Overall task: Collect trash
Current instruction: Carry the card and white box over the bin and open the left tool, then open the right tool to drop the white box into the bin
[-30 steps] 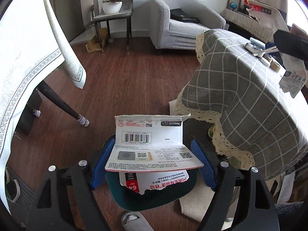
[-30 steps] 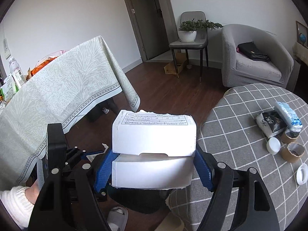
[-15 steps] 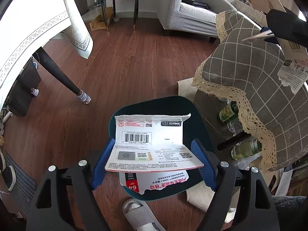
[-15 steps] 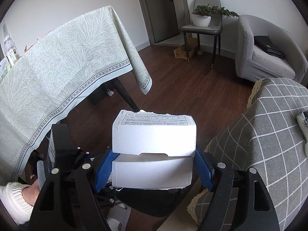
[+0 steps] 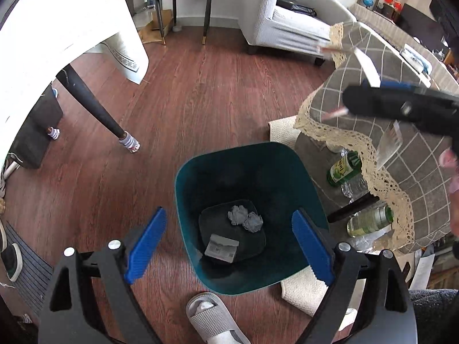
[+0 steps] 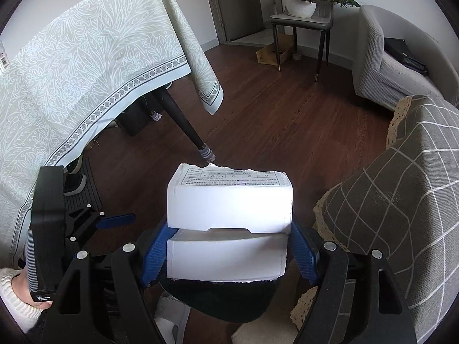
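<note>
A: What did each gripper hold?

B: The left gripper (image 5: 229, 243) stood released, nothing between its jaws, above the teal bin (image 5: 289, 154); a flat labelled packet (image 5: 222, 248) and two paper wads (image 5: 245, 218) lay inside. The right gripper (image 6: 229, 253) was clenched on a torn white carton (image 6: 229, 223).

A: Likely failure?

B: The wide carton might catch the rim and fall to the floor (image 5: 200, 97). Its printed table was illegible.

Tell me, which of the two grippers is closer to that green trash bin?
Left. The left gripper hangs open right above the trash bin. The right gripper, holding a white box, is beside the bin, over its edge.
</note>
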The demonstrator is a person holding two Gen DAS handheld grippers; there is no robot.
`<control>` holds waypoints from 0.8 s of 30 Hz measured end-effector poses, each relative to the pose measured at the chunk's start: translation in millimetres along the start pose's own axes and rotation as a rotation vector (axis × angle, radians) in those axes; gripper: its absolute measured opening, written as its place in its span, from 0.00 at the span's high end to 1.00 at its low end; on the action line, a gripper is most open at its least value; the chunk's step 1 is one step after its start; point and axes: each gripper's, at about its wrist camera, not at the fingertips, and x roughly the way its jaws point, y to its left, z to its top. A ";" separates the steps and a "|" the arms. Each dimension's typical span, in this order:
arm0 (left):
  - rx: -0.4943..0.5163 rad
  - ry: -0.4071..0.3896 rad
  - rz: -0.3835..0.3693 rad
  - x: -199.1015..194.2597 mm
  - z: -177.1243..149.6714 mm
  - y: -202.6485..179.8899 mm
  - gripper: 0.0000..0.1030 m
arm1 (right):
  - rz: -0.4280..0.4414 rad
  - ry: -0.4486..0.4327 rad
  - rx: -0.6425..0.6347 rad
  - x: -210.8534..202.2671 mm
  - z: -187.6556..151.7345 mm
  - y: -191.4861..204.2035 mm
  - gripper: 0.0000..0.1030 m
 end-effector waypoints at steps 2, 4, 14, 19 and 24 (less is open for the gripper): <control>-0.007 -0.025 0.000 -7.9 1.1 2.6 0.14 | -0.004 0.019 0.006 7.6 -2.0 -0.6 0.26; -0.011 -0.048 0.002 -16.4 2.7 4.5 0.17 | -0.012 0.040 0.009 16.3 -4.5 -0.8 0.26; -0.021 -0.178 -0.017 -63.7 19.0 8.4 0.32 | -0.027 0.146 -0.006 54.2 -19.9 5.0 0.26; -0.030 -0.217 -0.047 -80.4 25.7 5.9 0.40 | -0.041 0.194 -0.048 64.4 -30.4 12.8 0.22; -0.030 -0.247 -0.066 -96.7 30.0 3.1 0.43 | -0.049 0.219 -0.049 72.7 -39.5 14.5 0.20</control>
